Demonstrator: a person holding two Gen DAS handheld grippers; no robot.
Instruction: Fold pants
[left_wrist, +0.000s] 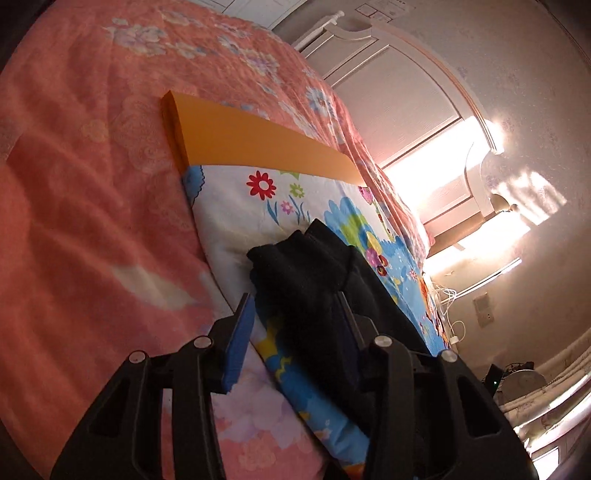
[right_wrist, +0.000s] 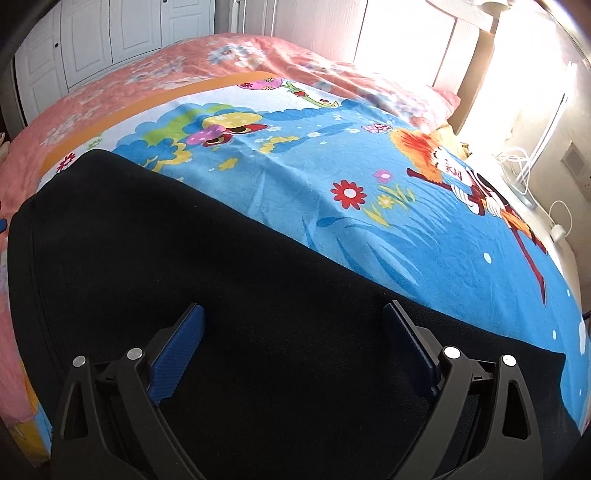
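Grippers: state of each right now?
Left gripper: black pants bunched between its pads; grip cannot be told.
Right gripper: open above pants, holding nothing.

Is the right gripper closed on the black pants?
No, the right gripper hangs with its blue pads wide apart over the flat black pants, pressing no fabric between them.

A bunched end of black pants (left_wrist: 306, 273) sits between the blue pads (left_wrist: 240, 339) of the left hand-held gripper (left_wrist: 295, 325), above a cartoon-print sheet (left_wrist: 236, 214) with an orange border, on a pink floral bed (left_wrist: 92, 147), sunlight flaring at right.
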